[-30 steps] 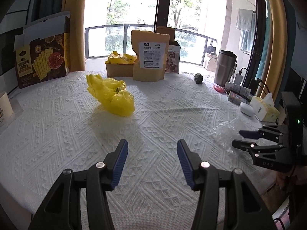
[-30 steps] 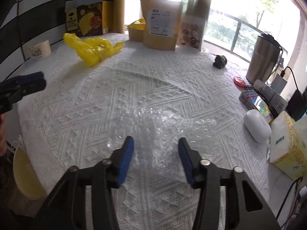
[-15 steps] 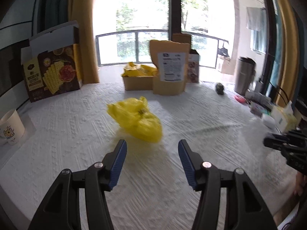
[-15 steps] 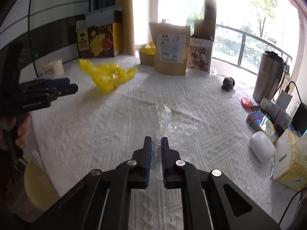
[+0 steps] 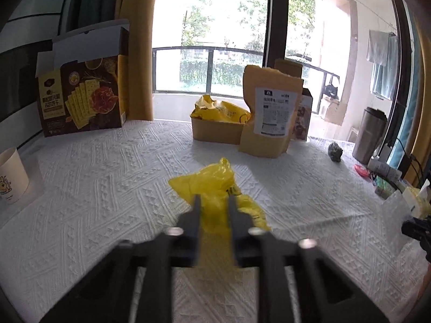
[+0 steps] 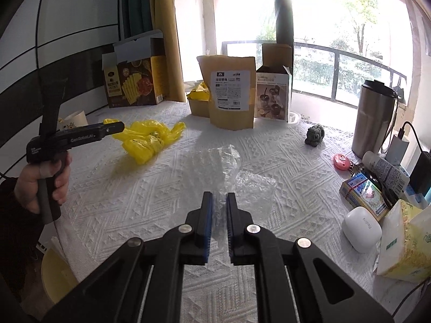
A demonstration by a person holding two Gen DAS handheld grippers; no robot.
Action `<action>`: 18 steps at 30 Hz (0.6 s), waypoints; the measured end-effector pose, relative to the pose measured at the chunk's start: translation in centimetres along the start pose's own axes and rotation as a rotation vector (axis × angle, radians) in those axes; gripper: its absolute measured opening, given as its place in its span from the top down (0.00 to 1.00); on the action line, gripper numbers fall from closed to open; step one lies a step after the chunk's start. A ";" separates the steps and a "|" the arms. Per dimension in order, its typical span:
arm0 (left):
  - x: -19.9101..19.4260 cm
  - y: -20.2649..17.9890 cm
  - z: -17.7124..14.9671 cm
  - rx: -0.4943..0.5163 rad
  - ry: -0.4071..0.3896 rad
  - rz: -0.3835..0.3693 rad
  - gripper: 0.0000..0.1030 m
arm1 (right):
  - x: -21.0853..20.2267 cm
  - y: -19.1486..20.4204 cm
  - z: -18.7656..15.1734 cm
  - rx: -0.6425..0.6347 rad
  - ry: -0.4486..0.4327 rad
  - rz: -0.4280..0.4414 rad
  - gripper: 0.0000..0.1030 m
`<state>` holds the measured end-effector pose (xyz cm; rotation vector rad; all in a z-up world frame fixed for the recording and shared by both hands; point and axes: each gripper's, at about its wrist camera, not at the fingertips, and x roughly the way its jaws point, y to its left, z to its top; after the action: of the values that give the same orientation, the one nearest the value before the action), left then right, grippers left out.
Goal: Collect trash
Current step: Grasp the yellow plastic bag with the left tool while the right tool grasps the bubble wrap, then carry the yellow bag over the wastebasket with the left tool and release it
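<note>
A crumpled yellow plastic bag (image 5: 212, 185) lies on the white textured tablecloth (image 5: 107, 188); it also shows in the right wrist view (image 6: 148, 140). My left gripper (image 5: 214, 210) is closed on the bag's near end, yellow plastic showing between its blurred fingers. From the right wrist view the left gripper (image 6: 118, 127) reaches the bag from the left. A clear bubble-wrap sheet (image 6: 231, 172) lies mid-table. My right gripper (image 6: 218, 202) is shut on its near edge, film showing in the narrow gap.
At the back stand a cracker box (image 6: 132, 83), a kraft pouch (image 6: 231, 94), a cardboard tray with yellow wrappers (image 5: 218, 126) and a small carton (image 6: 273, 94). Right side: steel tumbler (image 6: 374, 118), dark figurine (image 6: 315, 134), white case (image 6: 361, 228), tissue pack (image 6: 404, 245). Paper cup (image 5: 10, 177) far left.
My left gripper moved forward to the yellow bag and closed on it. My right gripper closed on the bubble wrap a half second earlier and stays shut, lifted slightly.
</note>
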<state>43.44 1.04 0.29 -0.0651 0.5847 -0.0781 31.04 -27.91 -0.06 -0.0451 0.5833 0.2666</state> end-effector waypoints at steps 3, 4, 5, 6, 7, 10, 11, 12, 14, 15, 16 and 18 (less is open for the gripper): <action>-0.5 -0.3 -0.4 0.007 -0.009 -0.004 0.93 | -0.3 0.1 -0.2 -0.001 -0.005 -0.002 0.91; -0.9 -0.4 -0.5 0.013 -0.016 0.000 0.93 | -0.6 0.3 -0.2 -0.003 -0.008 -0.002 0.91; -1.3 -0.5 -0.5 0.016 -0.022 0.000 0.94 | -0.7 0.4 -0.2 -0.005 -0.010 -0.002 0.91; -1.8 -0.6 -0.5 0.019 -0.028 -0.003 0.94 | -1.0 0.6 -0.2 -0.008 -0.013 -0.001 0.91; -2.5 -0.6 -0.6 0.022 -0.035 -0.006 0.94 | -1.4 0.9 -0.2 -0.013 -0.017 -0.001 0.91; -4.7 -1.0 -0.7 0.043 -0.058 -0.004 0.94 | -2.4 1.6 -0.1 -0.025 -0.031 0.003 0.91; -5.4 -1.0 -0.7 0.049 -0.066 -0.002 0.94 | -2.8 1.9 0.0 -0.030 -0.037 0.003 0.91; -6.2 -1.1 -0.7 0.057 -0.074 0.000 0.95 | -3.2 2.2 0.0 -0.034 -0.044 0.004 0.91; -8.0 -1.1 -0.8 0.065 -0.091 0.000 0.95 | -4.2 2.9 0.1 -0.042 -0.055 0.007 0.91; -9.0 -1.1 -0.9 0.068 -0.097 -0.002 0.95 | -4.6 3.2 0.1 -0.046 -0.061 0.009 0.91; -9.8 -1.1 -0.9 0.071 -0.103 -0.002 0.95 | -5.2 3.5 0.1 -0.049 -0.067 0.010 0.91; -11.7 -1.0 -1.2 0.076 -0.112 0.001 0.95 | -6.2 4.2 0.0 -0.057 -0.077 0.014 0.91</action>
<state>33.04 1.11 5.78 0.0047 0.4692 -0.0946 24.99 -25.31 3.53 -0.0855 0.4994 0.2973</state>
